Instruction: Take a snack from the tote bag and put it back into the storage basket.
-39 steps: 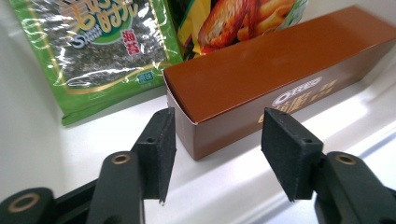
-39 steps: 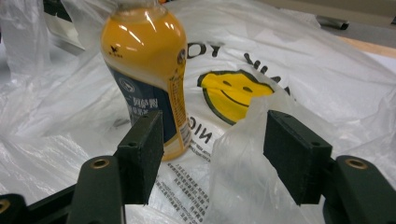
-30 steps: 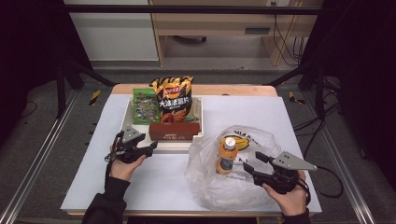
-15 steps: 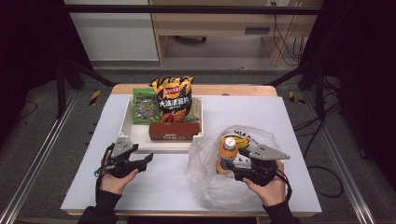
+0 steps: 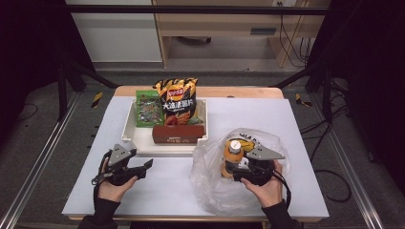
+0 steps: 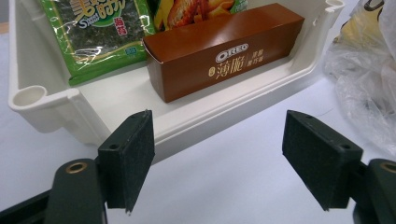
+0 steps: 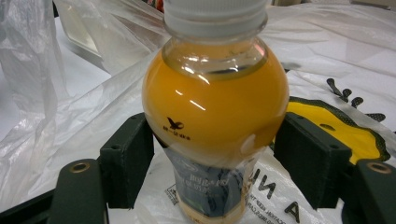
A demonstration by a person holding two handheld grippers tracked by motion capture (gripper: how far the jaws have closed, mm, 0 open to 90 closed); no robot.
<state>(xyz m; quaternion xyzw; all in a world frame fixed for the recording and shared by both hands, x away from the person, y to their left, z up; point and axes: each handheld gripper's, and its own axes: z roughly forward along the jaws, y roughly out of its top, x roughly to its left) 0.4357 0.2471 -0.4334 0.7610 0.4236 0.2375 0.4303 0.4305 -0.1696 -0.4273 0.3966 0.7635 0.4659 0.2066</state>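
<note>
From the high view, the left hand-held gripper lies on the white desk just in front of the tray, its jaws spread with nothing between them, having just been opening. The right hand-held gripper reaches into the clear plastic bag at the orange juice bottle, which stands upright.

In the left gripper view, the wide jaws face the tray holding a brown biscuit box.

In the right gripper view, the bottle stands between the jaws, whose pads sit just beside its sides; they have been opening.
</note>
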